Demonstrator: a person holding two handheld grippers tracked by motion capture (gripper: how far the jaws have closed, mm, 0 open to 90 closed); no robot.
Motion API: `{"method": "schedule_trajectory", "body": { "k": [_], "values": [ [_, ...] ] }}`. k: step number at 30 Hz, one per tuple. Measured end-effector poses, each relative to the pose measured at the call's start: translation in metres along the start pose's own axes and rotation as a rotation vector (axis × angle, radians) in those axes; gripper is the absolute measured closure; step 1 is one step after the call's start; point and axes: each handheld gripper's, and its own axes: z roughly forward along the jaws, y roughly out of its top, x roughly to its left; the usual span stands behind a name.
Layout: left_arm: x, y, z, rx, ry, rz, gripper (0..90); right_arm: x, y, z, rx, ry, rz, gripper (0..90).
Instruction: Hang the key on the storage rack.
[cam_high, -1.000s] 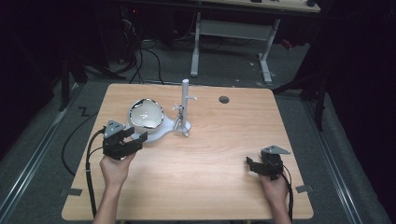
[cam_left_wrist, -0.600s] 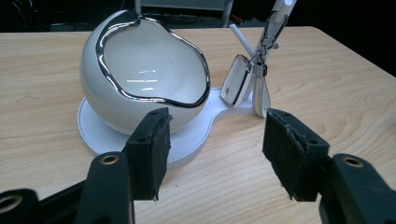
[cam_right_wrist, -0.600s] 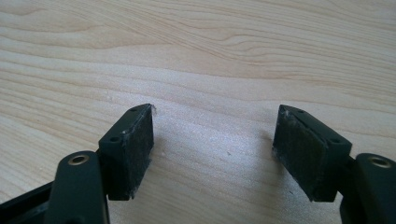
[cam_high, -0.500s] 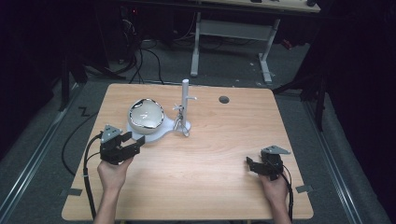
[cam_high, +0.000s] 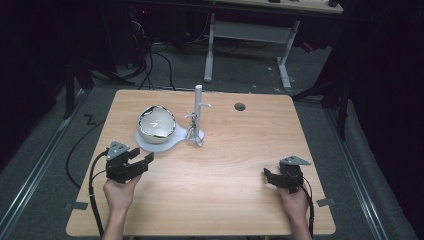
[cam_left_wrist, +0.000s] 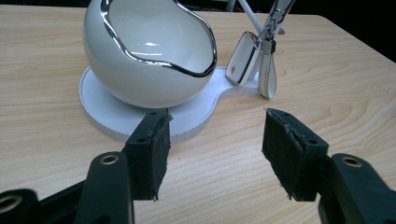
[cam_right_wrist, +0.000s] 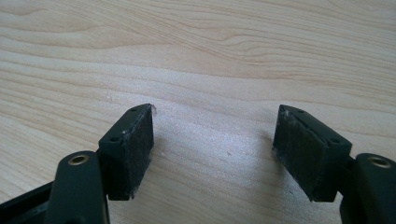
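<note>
Bowl (cam_left_wrist: 149, 51), glossy white with a wavy chrome rim, sits on its white base (cam_left_wrist: 112, 116); both tongs gape, holding nothing.

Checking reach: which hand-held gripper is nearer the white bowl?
The left hand-held gripper, just short of the bowl; the right one sits far across the table.

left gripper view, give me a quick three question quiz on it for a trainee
1. True or false: the left gripper is open.
2. What does the white bowl sit on? A) bare table B) white base C) a towel
3. Fill in: the hanging keys dangle from the white ____.

Key: 1 true. 2 B, the white base. 3 post, seen best in the high view.
</note>
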Motion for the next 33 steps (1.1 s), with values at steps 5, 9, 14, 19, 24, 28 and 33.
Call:
{"method": "schedule_trajectory", "body": {
  "k": [5,9,14,19,24,28,33],
  "values": [
    [0.0,-0.007,0.001,0.022,0.005,0.004,41.8,0.0,0.0,0.0,0.0,0.0,0.0,29.0],
    [0.001,-0.013,0.001,0.024,0.006,-0.009,41.8,0.0,0.0,0.0,0.0,0.0,0.0,29.0],
    [0.002,-0.02,0.002,0.035,0.006,-0.015,41.8,0.0,0.0,0.0,0.0,0.0,0.0,29.0],
    [0.002,-0.027,0.004,0.043,0.009,-0.023,41.7,0.0,0.0,0.0,0.0,0.0,0.0,29.0],
    [0.003,-0.034,0.006,0.056,0.011,-0.032,41.7,0.0,0.0,0.0,-0.001,0.0,0.0,29.0],
    [0.003,-0.039,0.008,0.065,0.018,-0.032,41.7,0.0,0.0,0.0,0.0,0.0,0.0,29.0],
    [0.003,-0.046,0.012,0.076,0.027,-0.032,41.6,0.0,0.0,0.0,-0.001,-0.001,0.0,29.0]
  ]
}}
